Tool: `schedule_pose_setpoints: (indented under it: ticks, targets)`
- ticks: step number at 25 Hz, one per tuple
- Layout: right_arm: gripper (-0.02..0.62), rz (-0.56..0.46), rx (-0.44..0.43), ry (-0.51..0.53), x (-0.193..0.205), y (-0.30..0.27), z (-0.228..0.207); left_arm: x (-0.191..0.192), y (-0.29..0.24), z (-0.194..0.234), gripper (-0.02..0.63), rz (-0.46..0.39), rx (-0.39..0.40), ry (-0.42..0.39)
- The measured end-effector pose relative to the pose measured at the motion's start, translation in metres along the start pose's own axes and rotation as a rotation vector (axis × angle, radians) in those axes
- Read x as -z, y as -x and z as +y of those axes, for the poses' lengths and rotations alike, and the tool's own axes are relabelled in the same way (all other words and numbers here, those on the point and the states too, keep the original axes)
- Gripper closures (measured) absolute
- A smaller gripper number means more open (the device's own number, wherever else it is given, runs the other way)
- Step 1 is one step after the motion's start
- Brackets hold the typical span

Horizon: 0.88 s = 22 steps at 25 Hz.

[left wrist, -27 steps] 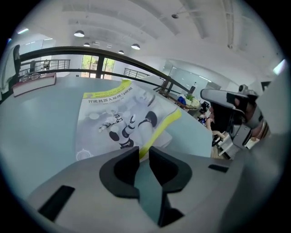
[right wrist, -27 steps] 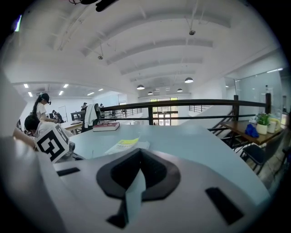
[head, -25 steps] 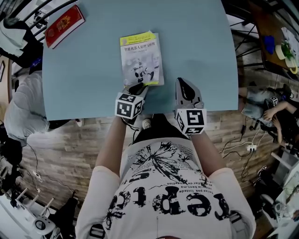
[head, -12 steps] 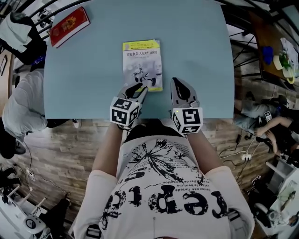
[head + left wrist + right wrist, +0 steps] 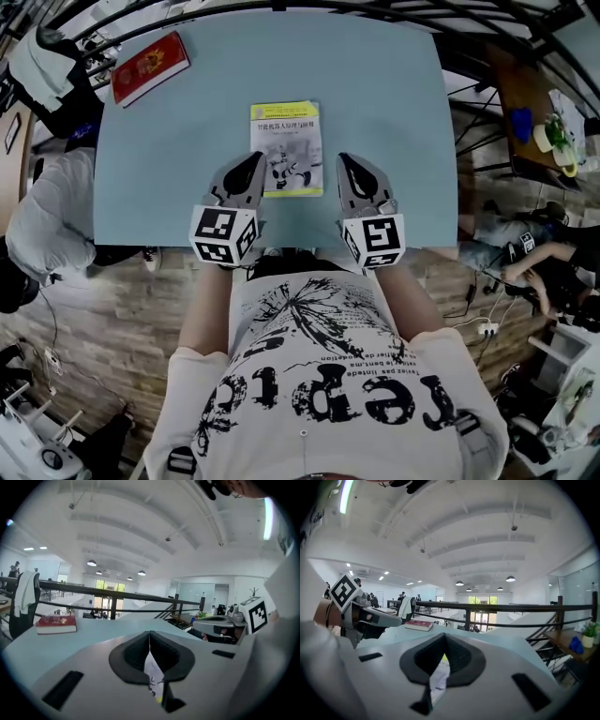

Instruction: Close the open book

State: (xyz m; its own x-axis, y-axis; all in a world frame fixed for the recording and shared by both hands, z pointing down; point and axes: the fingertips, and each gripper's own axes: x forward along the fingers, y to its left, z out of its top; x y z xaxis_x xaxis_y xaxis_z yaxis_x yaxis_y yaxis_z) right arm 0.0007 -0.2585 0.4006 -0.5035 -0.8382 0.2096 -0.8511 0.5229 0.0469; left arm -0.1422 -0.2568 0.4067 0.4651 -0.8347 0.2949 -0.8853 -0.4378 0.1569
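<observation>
the book (image 5: pixel 287 148) lies closed and flat on the light blue worktop (image 5: pixel 384 84), with the cover up. the cover has a yellow band on top, then a line of dark chinese characters and a black and white picture; the characters are too small to read for sure. the left tool (image 5: pixel 250 161) and the right tool (image 5: pixel 349 161) hang at each side of its near end, both with jaws together and nothing gripped. a red book (image 5: pixel 150 67) lies at the far left corner.
</observation>
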Motion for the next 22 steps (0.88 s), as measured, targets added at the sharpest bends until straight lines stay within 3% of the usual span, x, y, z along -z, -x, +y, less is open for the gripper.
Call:
schedule_pose_setpoints:
  ticks: [8,22]
  targets:
    - [0.586,-0.073,0.044,0.028,-0.046,0.004,0.010,-0.079,0.041,0.011,0.586,-0.192,-0.003,-0.182]
    - [0.586,-0.113,0.063,0.027,-0.069,-0.002,0.039,-0.099,0.067,0.031,0.586,-0.226,0.061,-0.150]
